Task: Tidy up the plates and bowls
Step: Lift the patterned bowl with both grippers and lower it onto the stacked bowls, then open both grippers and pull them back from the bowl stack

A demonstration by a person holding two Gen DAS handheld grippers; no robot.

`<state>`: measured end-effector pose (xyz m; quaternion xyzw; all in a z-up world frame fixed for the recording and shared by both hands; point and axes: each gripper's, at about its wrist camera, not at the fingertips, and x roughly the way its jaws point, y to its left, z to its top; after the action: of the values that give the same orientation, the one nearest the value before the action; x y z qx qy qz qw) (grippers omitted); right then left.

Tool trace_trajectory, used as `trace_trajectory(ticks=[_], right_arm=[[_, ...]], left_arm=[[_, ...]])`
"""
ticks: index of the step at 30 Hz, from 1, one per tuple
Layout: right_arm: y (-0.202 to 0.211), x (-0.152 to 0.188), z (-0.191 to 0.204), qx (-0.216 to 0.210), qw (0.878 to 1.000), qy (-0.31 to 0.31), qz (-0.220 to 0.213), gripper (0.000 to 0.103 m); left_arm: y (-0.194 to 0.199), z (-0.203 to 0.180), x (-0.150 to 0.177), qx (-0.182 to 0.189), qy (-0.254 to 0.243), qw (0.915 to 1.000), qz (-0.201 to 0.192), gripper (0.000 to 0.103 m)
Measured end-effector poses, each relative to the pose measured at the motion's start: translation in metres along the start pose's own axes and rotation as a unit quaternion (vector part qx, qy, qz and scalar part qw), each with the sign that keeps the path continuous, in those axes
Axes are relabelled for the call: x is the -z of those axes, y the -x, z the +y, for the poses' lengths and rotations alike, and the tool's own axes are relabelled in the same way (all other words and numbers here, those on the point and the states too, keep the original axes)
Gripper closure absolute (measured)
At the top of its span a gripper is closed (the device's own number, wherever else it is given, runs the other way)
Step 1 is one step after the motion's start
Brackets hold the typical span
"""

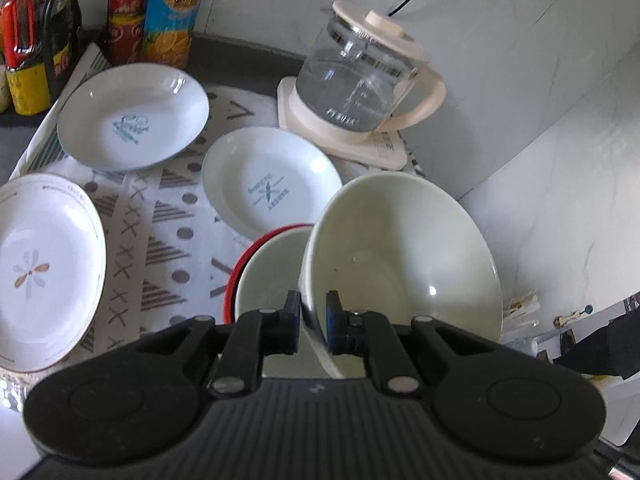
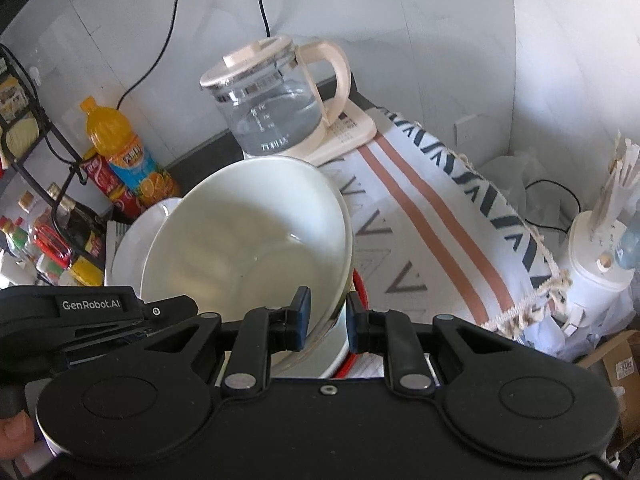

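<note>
gripping the rim of the large cream bowl (image 1: 400,256), the left claw (image 1: 313,322) has its pads closed on the bowl's near wall, one inside and one outside. the bowl hangs tilted above a smaller cream bowl (image 1: 272,276) that sits in a red-rimmed bowl (image 1: 240,268) on the patterned cloth (image 1: 168,216) over the bench. in the right wrist view the right claw (image 2: 328,316) also straddles the large bowl's rim, its pads close on either side; i judge it pinched on the rim, though contact on the right pad is hard to confirm.

three plates lie apart on the cloth: a flower plate (image 1: 44,272) at near left, a blue-printed plate (image 1: 132,116) at far left, and another printed plate (image 1: 272,184) in the middle, just beyond the bowl stack. a glass kettle (image 1: 360,80) stands at the far right, with drink bottles (image 1: 172,12) at the far left.

the step in hand looks like nesting the bowls, with the big bowl carried by both claws. since it is wider than the two below, it will not fit inside them; the next move likely calls for setting it down level on bare cloth and moving the smaller bowls into it, keeping both grips even so the glazed rim does not slip.
</note>
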<state>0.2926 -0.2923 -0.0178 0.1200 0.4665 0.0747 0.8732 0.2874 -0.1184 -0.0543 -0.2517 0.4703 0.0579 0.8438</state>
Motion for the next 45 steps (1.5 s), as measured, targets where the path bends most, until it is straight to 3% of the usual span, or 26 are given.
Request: trace_trajectory(ticks=[20, 27, 29, 31, 36, 45], right_arm=[[-0.037, 0.009, 0.005, 0.003, 0.999, 0.012, 0.041, 0.085], [-0.040, 0.009, 0.004, 0.002, 0.999, 0.012, 0.046, 0.079], [-0.035, 0.007, 0.006, 0.006, 0.999, 0.019, 0.035, 0.077], [-0.032, 0.005, 0.005, 0.002, 0.999, 0.012, 0.035, 0.075], [-0.026, 0.009, 0.007, 0.008, 0.999, 0.017, 0.030, 0.064], [-0.021, 0.028, 0.004, 0.038, 0.999, 0.006, 0.030, 0.064]], left_arm=[[-0.029, 0.019, 0.009, -0.045, 0.019, 0.9978, 0.044, 0.089], [-0.028, 0.021, 0.004, -0.036, 0.009, 0.9984, 0.042, 0.076], [-0.024, 0.021, 0.003, -0.035, 0.004, 0.9987, 0.037, 0.069], [-0.021, 0.024, 0.001, -0.037, 0.005, 0.9988, 0.031, 0.053], [-0.012, 0.032, -0.001, -0.042, 0.002, 0.9989, 0.020, 0.033], [0.012, 0.055, 0.001, -0.040, -0.001, 0.9992, 0.007, 0.030]])
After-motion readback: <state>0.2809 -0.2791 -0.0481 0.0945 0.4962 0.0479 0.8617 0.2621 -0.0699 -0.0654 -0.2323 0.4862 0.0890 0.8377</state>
